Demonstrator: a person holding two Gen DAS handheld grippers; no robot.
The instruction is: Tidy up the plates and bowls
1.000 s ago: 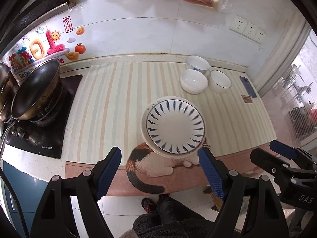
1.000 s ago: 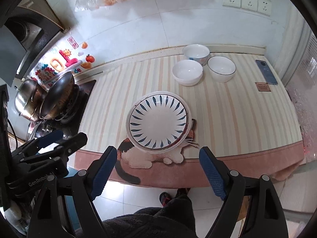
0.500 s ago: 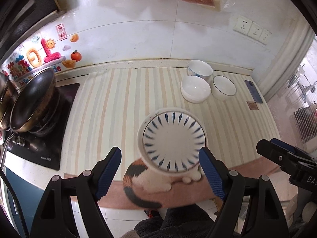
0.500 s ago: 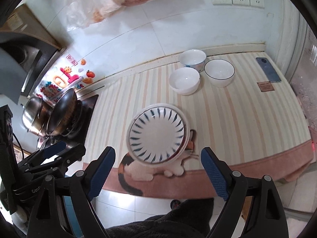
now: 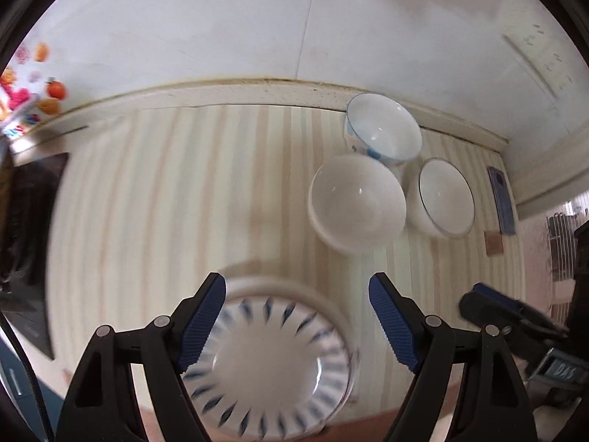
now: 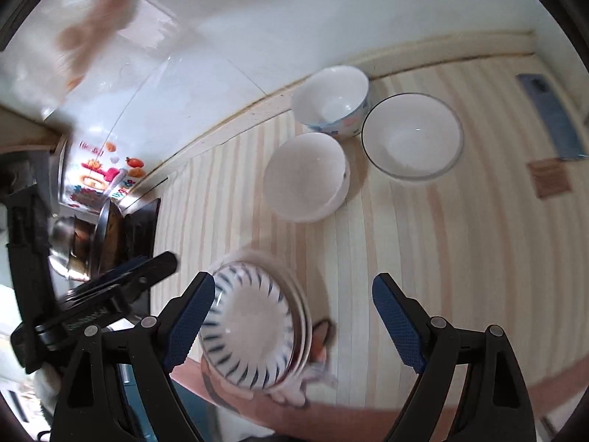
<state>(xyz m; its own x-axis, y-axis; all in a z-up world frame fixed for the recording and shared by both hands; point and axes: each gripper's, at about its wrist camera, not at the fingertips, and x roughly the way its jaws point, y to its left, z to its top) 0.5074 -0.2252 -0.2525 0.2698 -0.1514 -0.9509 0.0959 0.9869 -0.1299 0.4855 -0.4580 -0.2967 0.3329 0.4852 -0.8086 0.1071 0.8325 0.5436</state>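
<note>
Nearest in both wrist views is the plate (image 5: 268,361), white with blue dashes round its rim, lying flat at the near edge of the striped counter (image 5: 165,202). It seems to sit on at least one more plate, since extra rims show at its right side in the right wrist view, though blur hides the count.

The left gripper (image 5: 296,320) hangs directly over the plate with its jaws spread wide and nothing between them; its left pad overlaps the plate's left rim in the picture, and the plate's middle lies just below and between the fingers. The right gripper (image 6: 292,322) is also wide open and empty, but the plate (image 6: 254,331) lies toward its left finger, off centre. So the left gripper looks the better placed for the plate; a round plate offers no long axis, and any grasp would need to take the rim edge-on.

Farther on, well apart from the plate and to its right, three bowls cluster together: a plain bowl (image 5: 357,208) closest, a dark-rimmed bowl (image 5: 445,199) just beside it on the right, and a patterned bowl (image 5: 383,129) behind, against the wall. The right gripper is likely the nearer to these. Nothing stands between plate and bowls.

A phone (image 6: 552,116) and a small brown square (image 6: 548,178) lie farther right; a stove (image 6: 140,232) with pans sits far left.
</note>
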